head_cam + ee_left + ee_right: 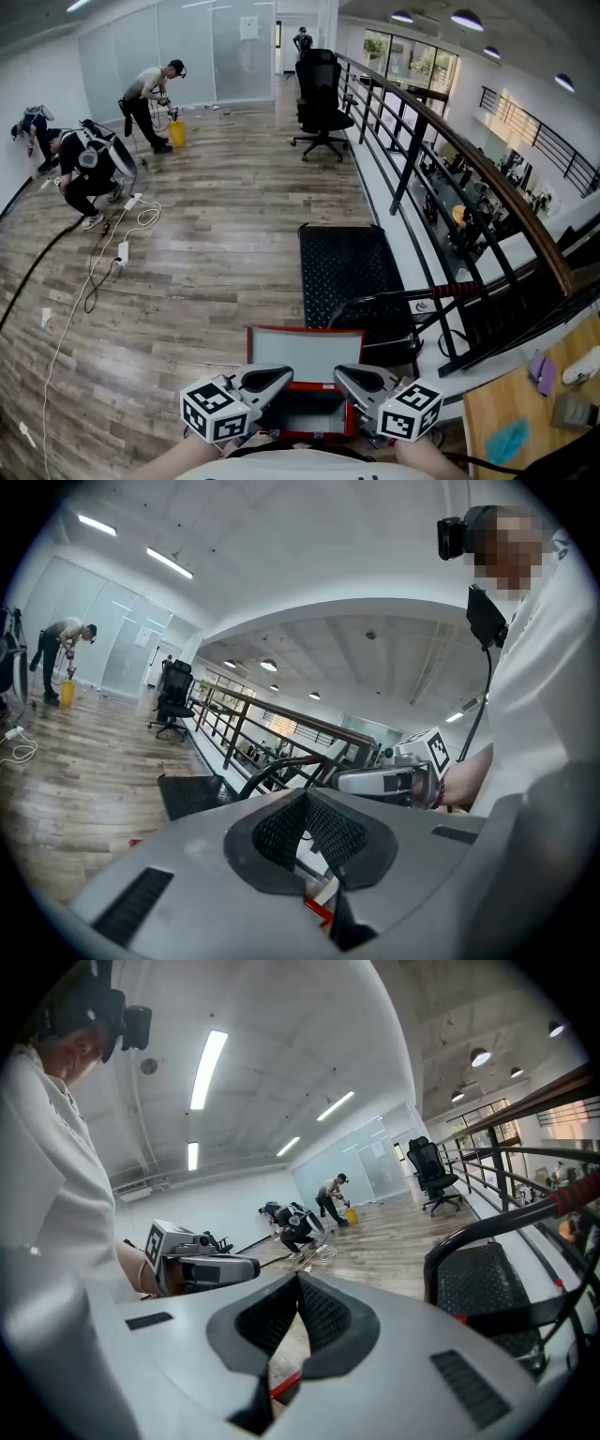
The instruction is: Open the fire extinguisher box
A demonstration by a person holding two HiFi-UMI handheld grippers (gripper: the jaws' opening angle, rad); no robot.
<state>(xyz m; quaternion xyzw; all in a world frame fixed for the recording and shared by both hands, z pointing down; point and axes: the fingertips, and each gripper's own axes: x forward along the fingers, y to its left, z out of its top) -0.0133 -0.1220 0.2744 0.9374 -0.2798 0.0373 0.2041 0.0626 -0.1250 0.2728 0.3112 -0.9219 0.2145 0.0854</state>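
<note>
Red-rimmed box [305, 352], near edge hidden

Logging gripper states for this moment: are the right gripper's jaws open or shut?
Shut. In its own view the right gripper shows both jaws meeting at the tips, with nothing held between them.

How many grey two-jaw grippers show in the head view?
2: the grey left gripper low, left of centre; the grey right gripper low, right of centre. None appears hidden.
</note>
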